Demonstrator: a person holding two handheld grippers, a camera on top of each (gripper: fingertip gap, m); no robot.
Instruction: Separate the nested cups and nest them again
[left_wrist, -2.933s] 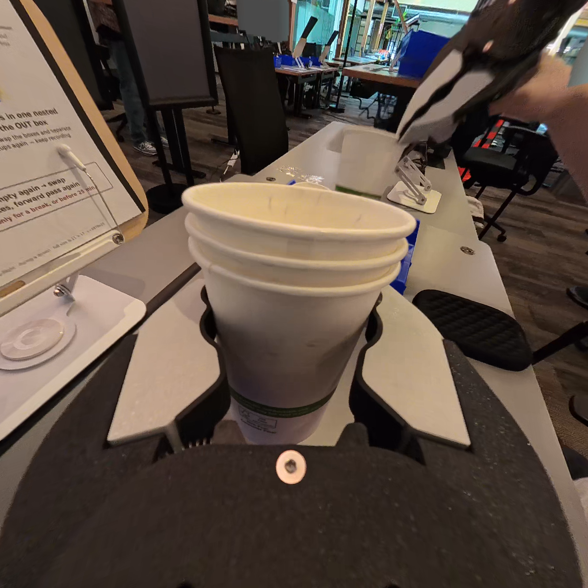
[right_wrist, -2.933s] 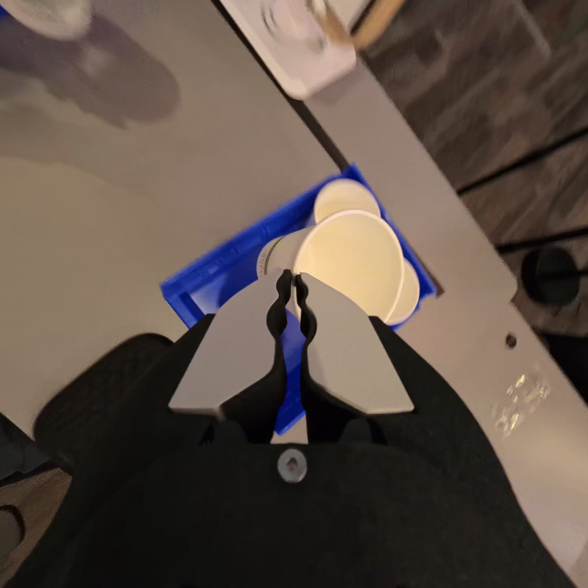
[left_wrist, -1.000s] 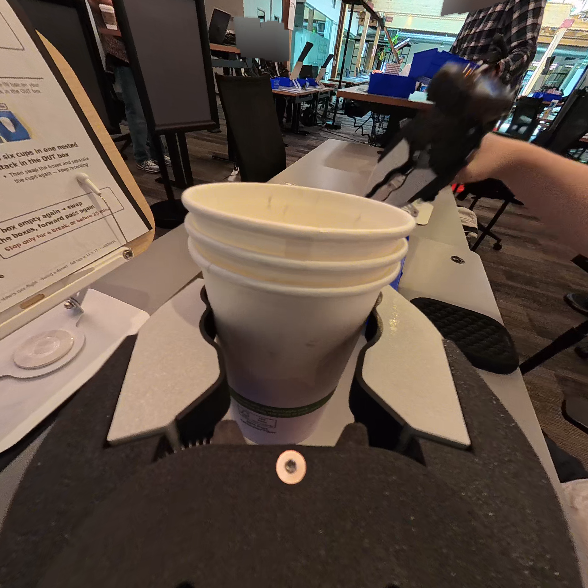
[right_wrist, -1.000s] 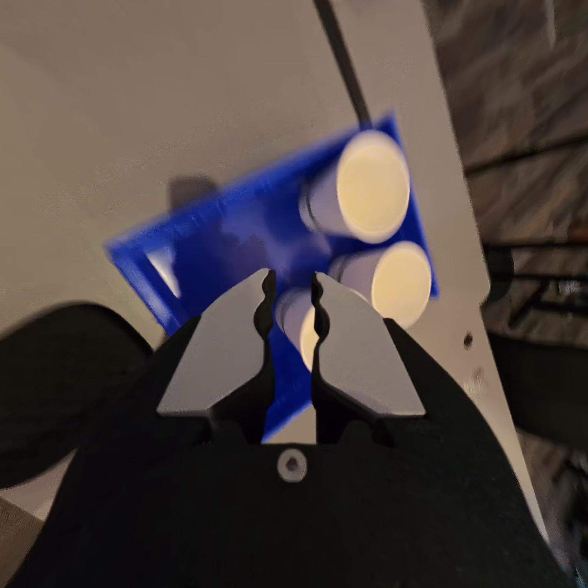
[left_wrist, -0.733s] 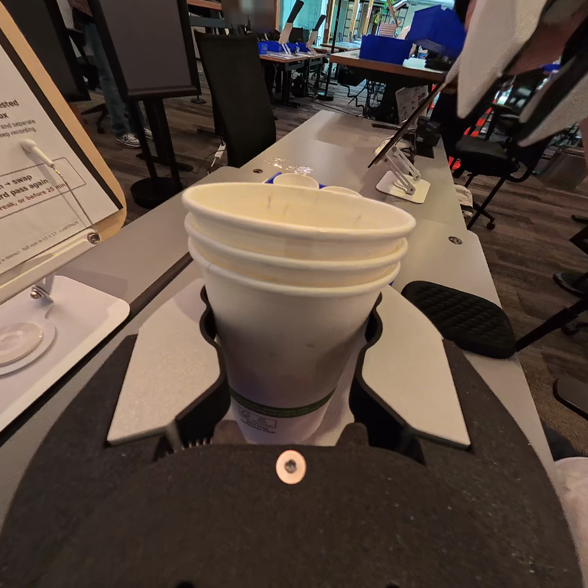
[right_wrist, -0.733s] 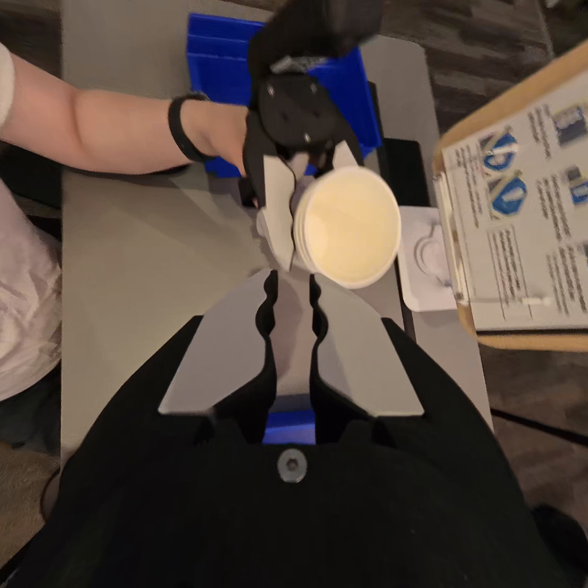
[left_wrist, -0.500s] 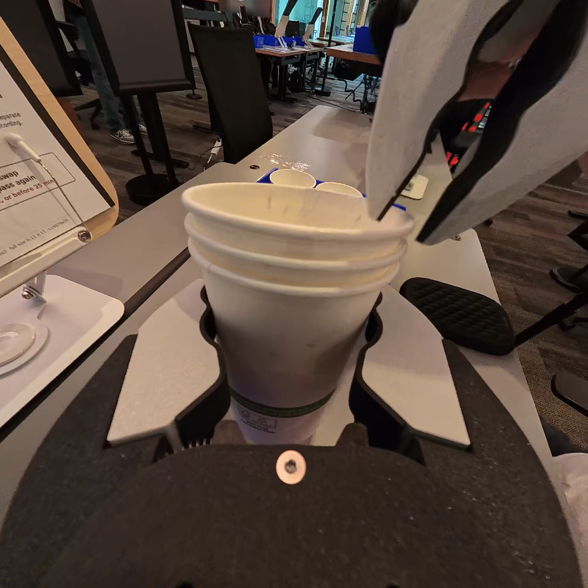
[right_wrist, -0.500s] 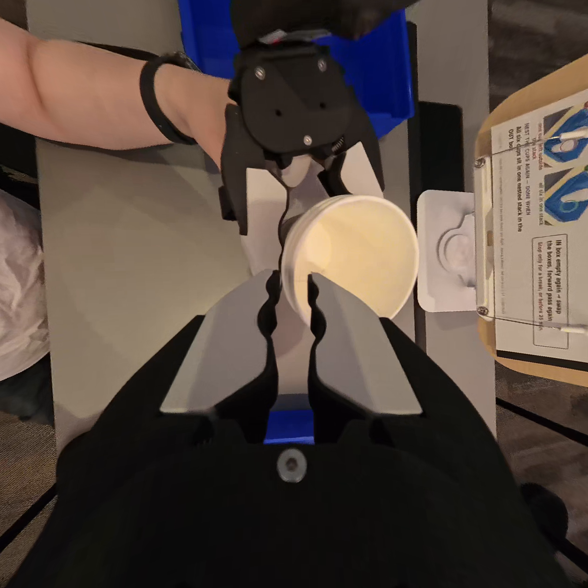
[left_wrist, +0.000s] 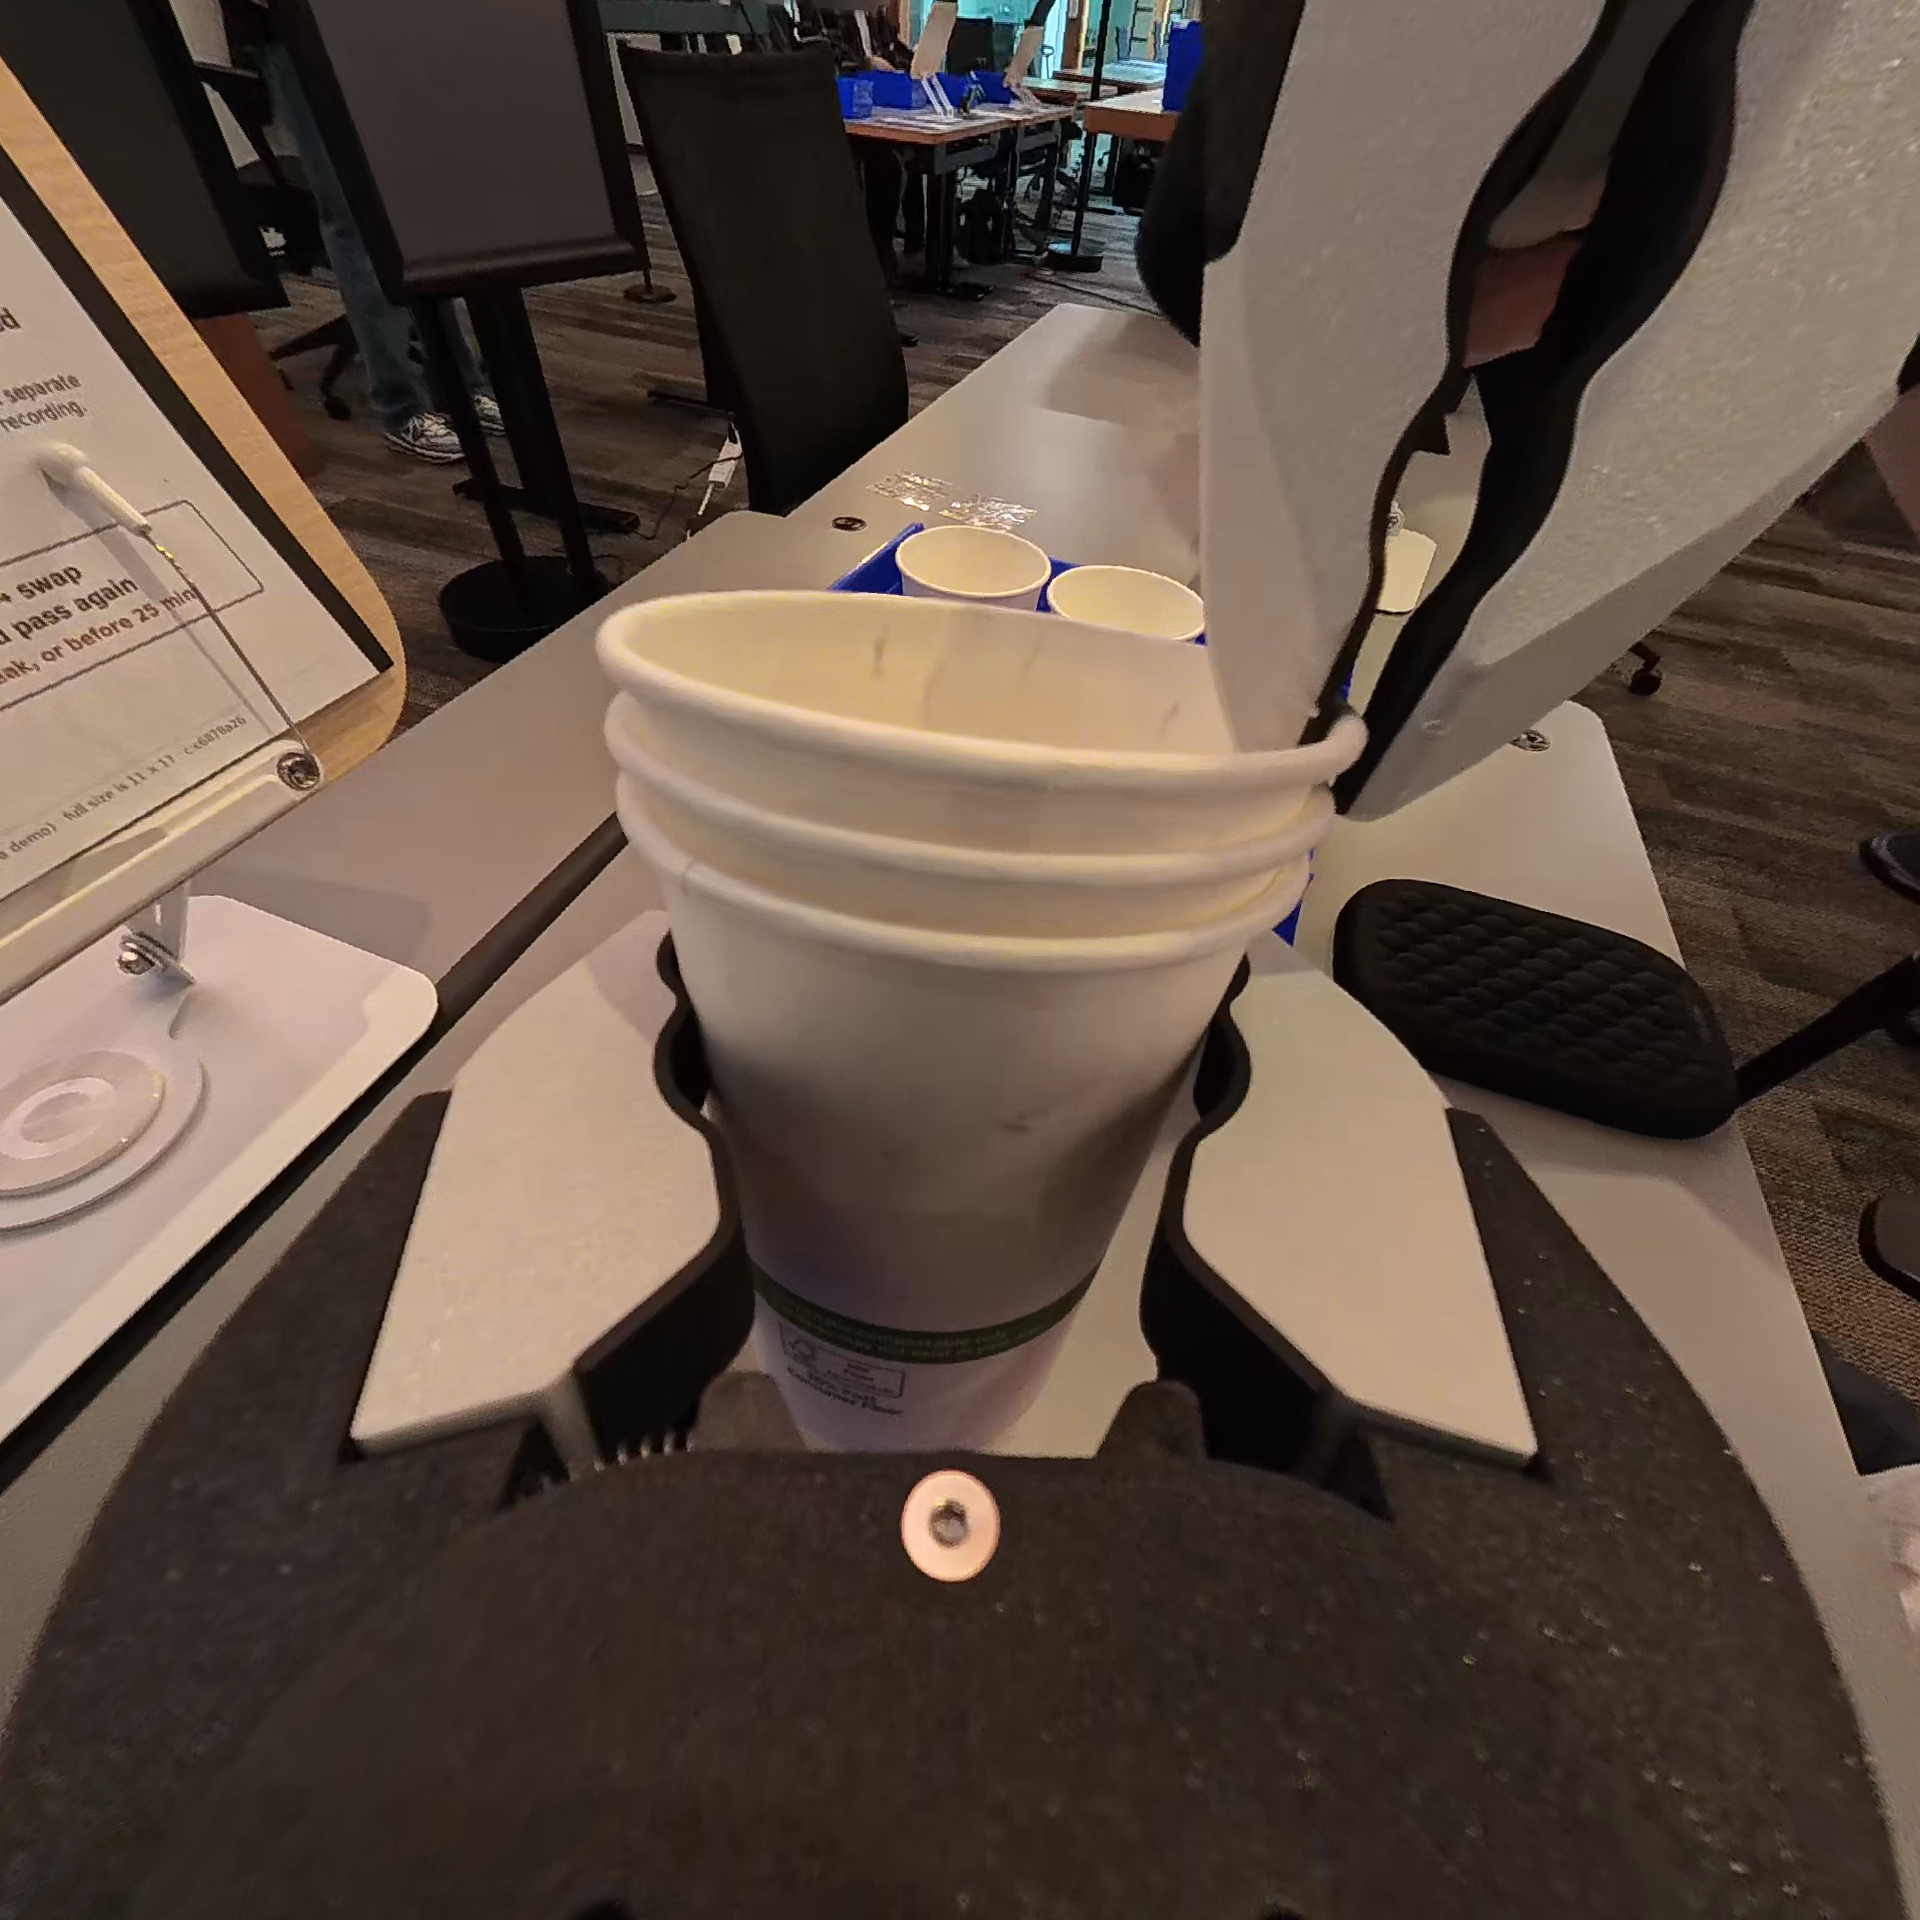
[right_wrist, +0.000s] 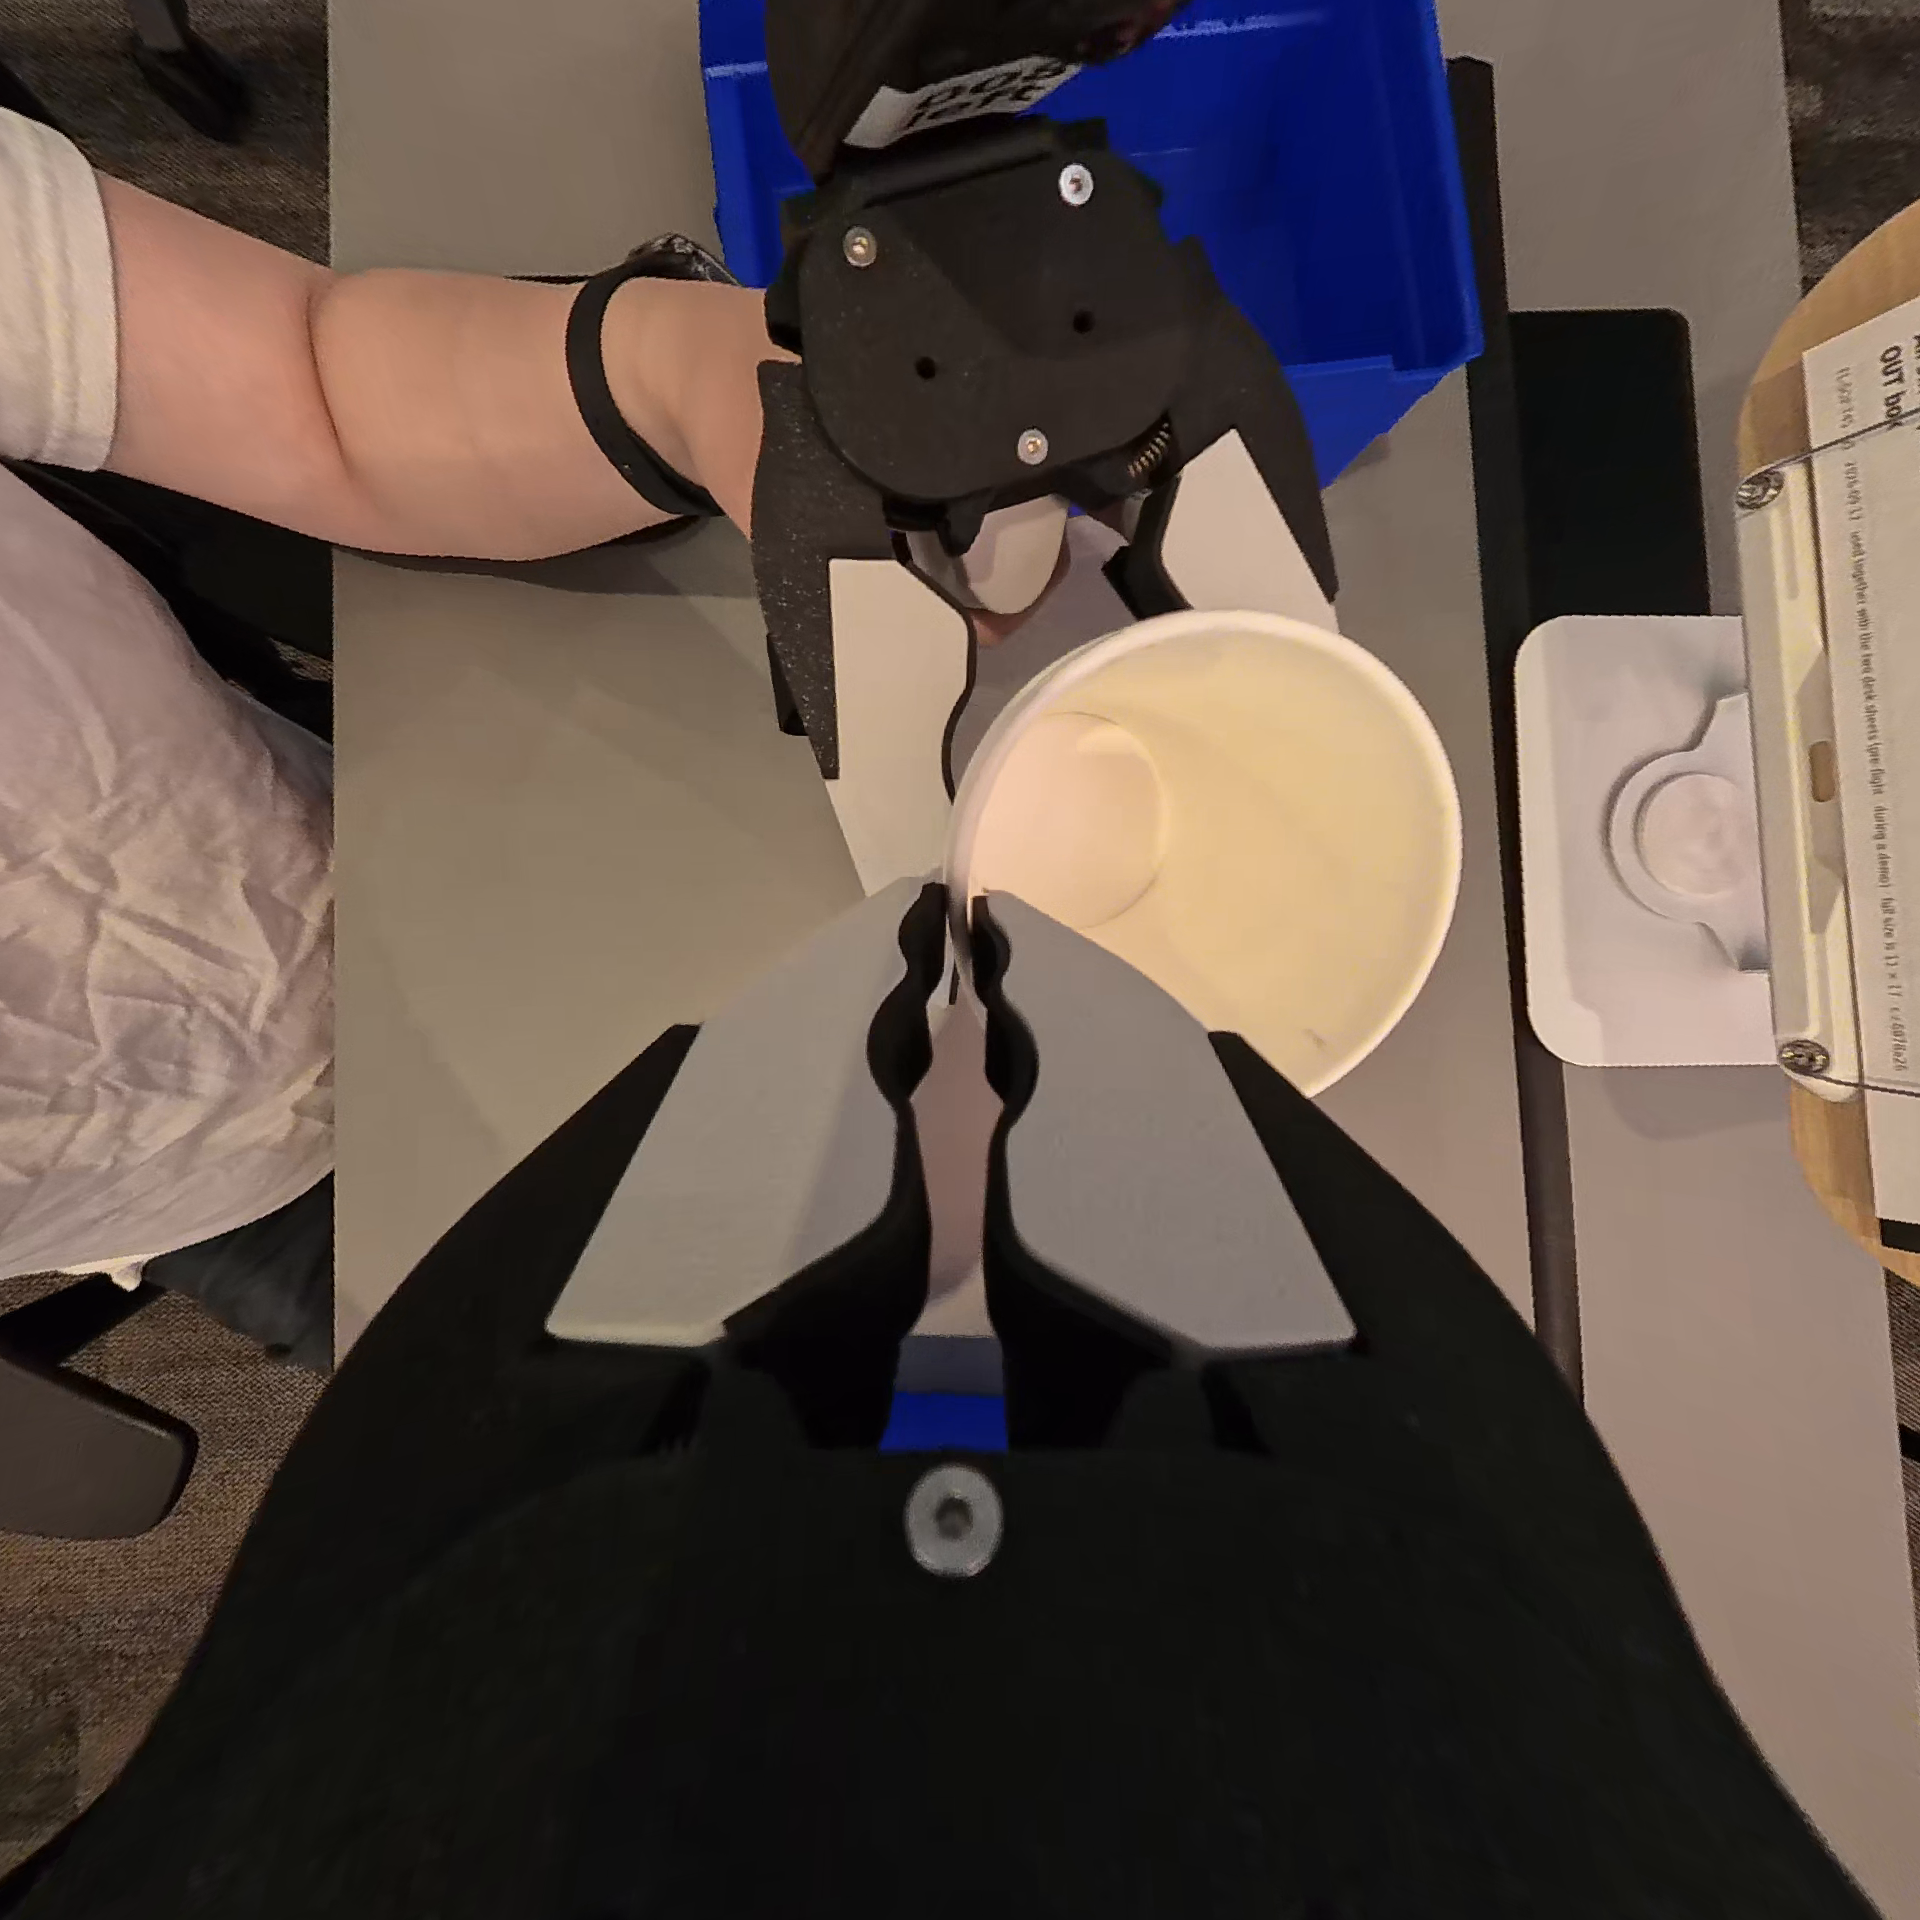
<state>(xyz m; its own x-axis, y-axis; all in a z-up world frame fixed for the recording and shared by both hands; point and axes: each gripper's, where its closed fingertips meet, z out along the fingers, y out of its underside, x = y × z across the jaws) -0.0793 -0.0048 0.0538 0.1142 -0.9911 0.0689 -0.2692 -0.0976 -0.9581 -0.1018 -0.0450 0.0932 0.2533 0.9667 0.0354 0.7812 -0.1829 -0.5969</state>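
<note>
A stack of three nested white paper cups (left_wrist: 935, 1091) stands upright between my left gripper's (left_wrist: 951, 987) fingers, which are shut on its lower half. My right gripper (right_wrist: 958, 899) comes down from above and is shut on the rim of the top cup (right_wrist: 1247, 831), one finger inside and one outside. In the left wrist view the right gripper (left_wrist: 1335, 748) pinches the rim at the stack's right side. In the right wrist view the left gripper's black body (right_wrist: 966, 343) shows beyond the cup, held by a person's hand.
Two single cups (left_wrist: 971, 566) stand in a blue bin (left_wrist: 868, 571) behind the stack. Another blue bin (right_wrist: 1299, 208) lies beyond the left gripper. A sign on a white stand (left_wrist: 156, 520) is at the left, a black pad (left_wrist: 1527, 1008) at the right. A person's forearm (right_wrist: 416, 405) crosses the grey table (right_wrist: 571, 779).
My right gripper let go of a cup in the blue bin, swung over to the stack and closed on the top cup's rim. The left gripper kept its hold.
</note>
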